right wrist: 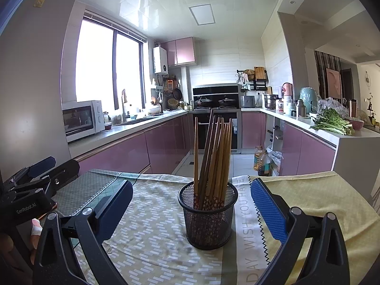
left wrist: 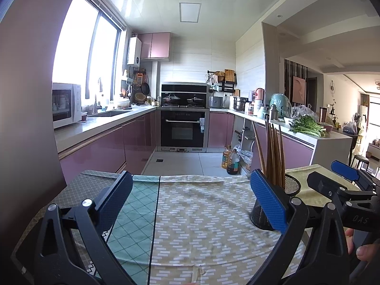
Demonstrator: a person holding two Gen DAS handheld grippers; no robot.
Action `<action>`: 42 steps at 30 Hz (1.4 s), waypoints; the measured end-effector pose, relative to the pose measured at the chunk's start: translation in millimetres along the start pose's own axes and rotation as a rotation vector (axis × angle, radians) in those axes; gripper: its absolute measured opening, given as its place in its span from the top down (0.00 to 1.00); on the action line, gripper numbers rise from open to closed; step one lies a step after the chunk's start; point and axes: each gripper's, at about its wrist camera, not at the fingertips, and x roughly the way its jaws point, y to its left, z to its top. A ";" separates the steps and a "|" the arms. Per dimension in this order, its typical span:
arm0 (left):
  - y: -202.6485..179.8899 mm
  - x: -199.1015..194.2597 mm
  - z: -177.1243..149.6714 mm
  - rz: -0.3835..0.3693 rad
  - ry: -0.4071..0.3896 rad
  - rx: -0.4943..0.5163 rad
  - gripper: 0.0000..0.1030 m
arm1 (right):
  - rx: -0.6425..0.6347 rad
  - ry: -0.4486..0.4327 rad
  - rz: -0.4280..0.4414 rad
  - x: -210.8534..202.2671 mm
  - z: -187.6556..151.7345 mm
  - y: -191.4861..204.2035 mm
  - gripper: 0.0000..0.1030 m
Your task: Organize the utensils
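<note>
Presently: right gripper (right wrist: 191,207) fingers spread wide, empty; mesh holder (right wrist: 208,216) of chopsticks (right wrist: 213,152) centre frame on tabletop (patterned cloth). Left gripper (left wrist: 190,200) fingers likewise wide, empty.

the mesh holder (right wrist: 208,216) stands upright on the tablecloth (right wrist: 152,232), near the middle of the table. the chopsticks (right wrist: 213,156) stand in the holder, leaning slightly right. the right gripper (right wrist: 192,204) sits on the near side of the holder, one finger to its left and one to its right, both apart from it. the left gripper (left wrist: 191,199) lies left of the holder, over bare cloth. the kitchen counters (right wrist: 111,140) run along the far left and far right; the oven (left wrist: 182,128) stands at the far end between them.
</note>
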 end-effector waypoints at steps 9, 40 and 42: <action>-0.7 -2.1 1.1 0.005 -0.006 0.004 0.05 | 0.003 -0.005 -0.002 -1.4 -0.1 0.3 0.07; -1.5 -2.5 0.8 0.011 -0.007 0.009 0.05 | 0.004 -0.002 -0.004 0.4 -1.0 -1.3 0.07; -1.4 -2.3 0.7 0.010 -0.006 0.009 0.05 | 0.005 -0.001 0.000 0.7 -1.0 -1.6 0.07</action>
